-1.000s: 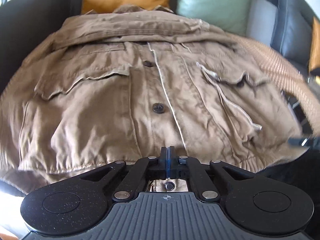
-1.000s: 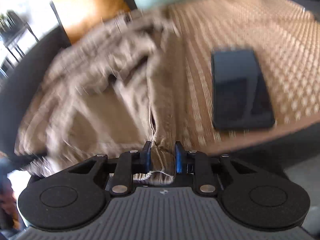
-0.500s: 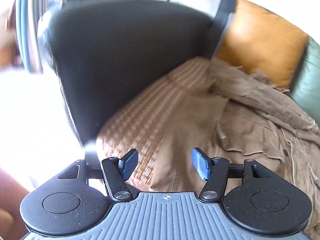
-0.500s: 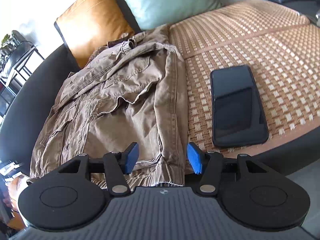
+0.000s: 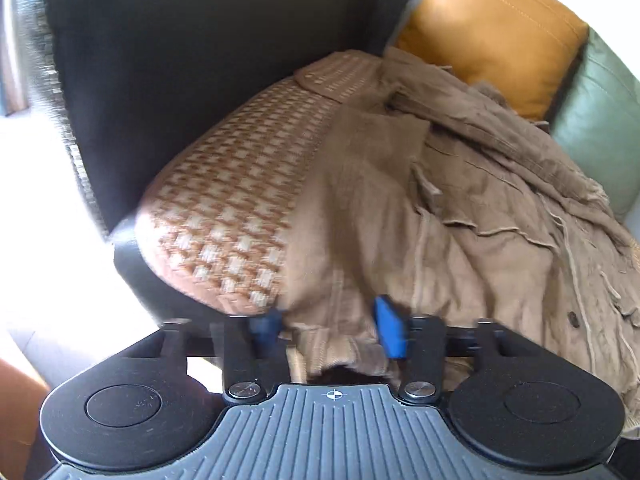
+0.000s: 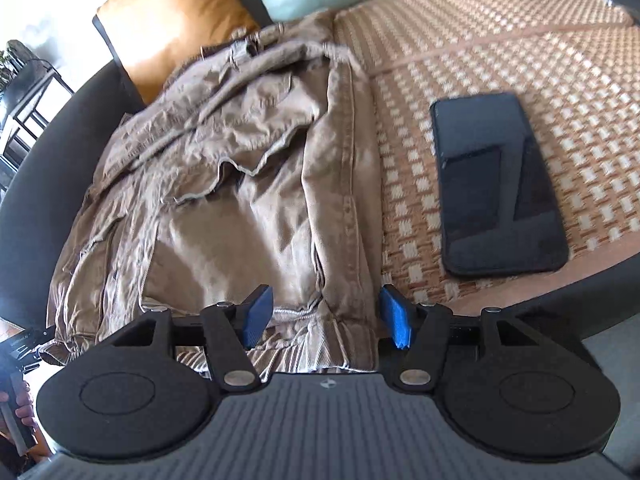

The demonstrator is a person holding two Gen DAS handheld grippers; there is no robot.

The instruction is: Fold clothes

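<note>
Left gripper (image 5: 326, 326): nearest the lens in the left wrist view; blue pads partly apart, jaws just been closing, with the jacket's ribbed hem corner bunched between them; the left pad is blurred, so whether the pads press the cloth cannot be told
Right gripper (image 6: 326, 316): jaws spread wide and just been opening; the hem at the jacket's other corner lies between the blue pads (image 6: 396, 320), touching neither
Jacket (image 6: 248, 184): brown, front side up with flap pockets and a button placket showing; lying on the woven mat (image 6: 500, 52), its hem hanging at the sofa's front edge, its collar up against the cushions
Phone (image 6: 496, 188): black, screen up, flat on the mat just beside the jacket's right edge, apart from it
Sofa armrest (image 5: 192, 80): dark, rising behind the mat's rounded corner on the left
Cushions: an orange cushion (image 5: 492, 36) and a green cushion (image 5: 596, 128) propped side by side against the back, beyond the collar
Far left edge, right wrist view: a person's hand (image 6: 22, 404) holding the other gripper's handle, partly cut off by the frame
</note>
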